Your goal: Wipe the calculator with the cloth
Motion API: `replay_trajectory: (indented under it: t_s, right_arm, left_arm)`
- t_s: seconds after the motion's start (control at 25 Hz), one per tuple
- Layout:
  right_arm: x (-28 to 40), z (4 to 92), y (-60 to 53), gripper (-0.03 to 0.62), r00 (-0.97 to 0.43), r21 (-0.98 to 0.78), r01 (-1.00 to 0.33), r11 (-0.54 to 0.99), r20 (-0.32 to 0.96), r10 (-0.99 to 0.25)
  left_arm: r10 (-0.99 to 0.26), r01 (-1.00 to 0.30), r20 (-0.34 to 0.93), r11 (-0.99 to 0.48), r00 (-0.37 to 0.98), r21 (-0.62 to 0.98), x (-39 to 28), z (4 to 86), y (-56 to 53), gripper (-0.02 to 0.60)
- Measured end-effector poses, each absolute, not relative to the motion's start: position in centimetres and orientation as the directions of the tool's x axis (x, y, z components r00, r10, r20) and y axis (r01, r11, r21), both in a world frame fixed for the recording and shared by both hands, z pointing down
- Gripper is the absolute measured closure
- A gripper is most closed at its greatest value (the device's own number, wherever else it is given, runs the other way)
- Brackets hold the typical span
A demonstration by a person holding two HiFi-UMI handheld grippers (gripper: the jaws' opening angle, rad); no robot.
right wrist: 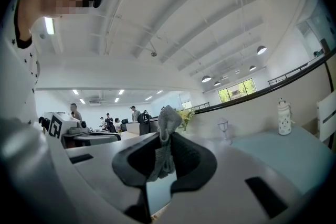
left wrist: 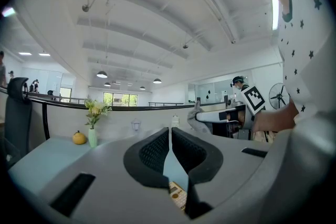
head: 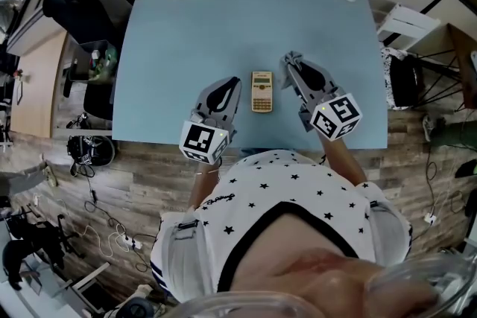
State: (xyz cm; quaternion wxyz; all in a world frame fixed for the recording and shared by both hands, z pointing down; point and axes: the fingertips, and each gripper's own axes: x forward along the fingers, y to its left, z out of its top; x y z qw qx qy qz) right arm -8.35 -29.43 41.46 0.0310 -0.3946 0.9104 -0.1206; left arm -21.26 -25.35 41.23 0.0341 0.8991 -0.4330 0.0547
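Calculator [head: 261, 91] lies near table's [head: 171, 48] 6 o'clock edge; right gripper [head: 294, 71], at its 3 o'clock, pinches cloth [right wrist: 166, 134]; left gripper [head: 234, 84], at 9 o'clock, pressed together empty; advise lowering cloth flat, left bracing.

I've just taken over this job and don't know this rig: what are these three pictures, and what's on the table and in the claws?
There is no robot arm: a person holds a hand-held claw in each hand. The head view looks down from a camera on the person's head. The other two cameras ride on the claws and look along their jaws. On the light blue table a calculator lies between the left claw and the right claw. The right claw is shut on a grey cloth. The left claw is shut and empty.
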Motion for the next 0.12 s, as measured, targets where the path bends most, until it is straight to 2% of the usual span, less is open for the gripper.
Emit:
replay_trajectory:
  t_s: [0.12]
  right_arm:
    - [-8.25,41.41,-29.34,0.543,-0.688,-0.246,-0.709,0.661,0.036,-0.724]
  left_arm:
    - [-0.776,-0.783,0.129,-0.621,0.618,0.014,-21.17,41.25,-25.27,0.541]
